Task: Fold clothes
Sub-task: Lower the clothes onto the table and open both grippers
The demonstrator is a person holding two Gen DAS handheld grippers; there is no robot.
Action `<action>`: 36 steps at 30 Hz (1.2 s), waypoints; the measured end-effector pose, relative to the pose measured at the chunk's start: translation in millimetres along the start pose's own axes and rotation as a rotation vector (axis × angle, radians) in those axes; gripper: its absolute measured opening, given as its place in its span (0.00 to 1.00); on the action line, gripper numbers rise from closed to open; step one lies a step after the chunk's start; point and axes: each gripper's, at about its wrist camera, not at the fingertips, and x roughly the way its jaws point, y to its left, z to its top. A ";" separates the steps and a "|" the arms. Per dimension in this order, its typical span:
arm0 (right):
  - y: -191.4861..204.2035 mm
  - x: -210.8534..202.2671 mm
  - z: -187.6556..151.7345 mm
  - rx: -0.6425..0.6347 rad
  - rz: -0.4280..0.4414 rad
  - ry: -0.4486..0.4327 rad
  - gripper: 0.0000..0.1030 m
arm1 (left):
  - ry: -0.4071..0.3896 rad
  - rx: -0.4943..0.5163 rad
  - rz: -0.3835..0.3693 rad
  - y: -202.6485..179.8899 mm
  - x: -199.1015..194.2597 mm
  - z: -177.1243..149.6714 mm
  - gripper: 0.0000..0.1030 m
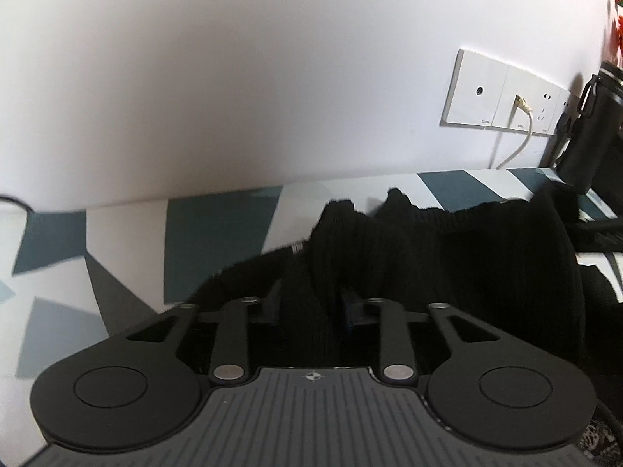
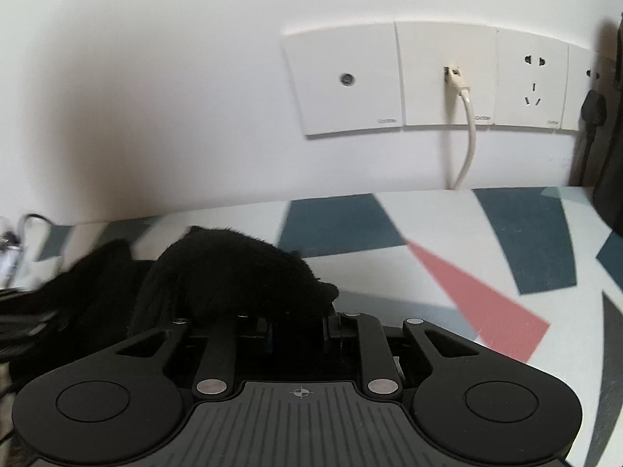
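Both grippers pinch a black knit garment lifted over the patterned table

The left gripper [image 1: 311, 303] is clamped on a bunched ribbed fold of the black knit garment [image 1: 409, 249], and the right gripper [image 2: 296, 321] has its jaws drawn close with fuzzy cloth heaped over them, apparently gripping it, the knit sagging between them onto the patterned table [image 2: 447, 233] near the wall sockets [image 2: 428, 78]; the knit looks soft, limp and fairly thick, likely to stretch and slump, so hems or corners give the surest hold; no container shows, only a dark object [image 1: 595, 132] of unclear kind at the table's far end
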 end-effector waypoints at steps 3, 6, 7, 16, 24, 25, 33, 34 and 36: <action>0.2 7.1 -3.7 -0.046 -0.065 0.024 0.33 | -0.011 0.007 0.019 5.3 -13.0 -3.5 0.84; -0.9 -6.6 -14.0 -0.074 -0.089 0.021 0.69 | -0.047 0.022 0.003 11.7 -33.4 -6.7 0.96; -3.3 -13.9 -17.0 -0.070 -0.087 0.015 0.72 | -0.063 0.036 0.013 12.8 -41.0 -8.1 0.99; -65.3 -124.4 -75.3 0.218 -0.089 -0.069 0.73 | -0.093 -0.071 -0.052 47.2 -116.5 -48.1 0.99; -59.2 -191.2 -157.4 0.211 -0.209 -0.001 0.73 | -0.012 -0.169 -0.140 64.2 -170.1 -124.2 0.99; -57.5 -198.3 -163.7 0.210 -0.235 0.001 0.73 | -0.005 -0.177 -0.145 65.8 -175.2 -130.5 0.99; -43.0 -247.1 -207.2 0.280 -0.323 -0.015 0.72 | 0.043 -0.143 -0.209 72.7 -207.5 -168.6 0.99; -40.6 -251.6 -213.8 0.277 -0.333 -0.012 0.72 | 0.046 -0.126 -0.210 72.0 -210.0 -173.7 0.99; -35.5 -258.5 -226.1 0.287 -0.332 -0.012 0.72 | 0.043 -0.099 -0.221 70.2 -214.8 -182.6 0.99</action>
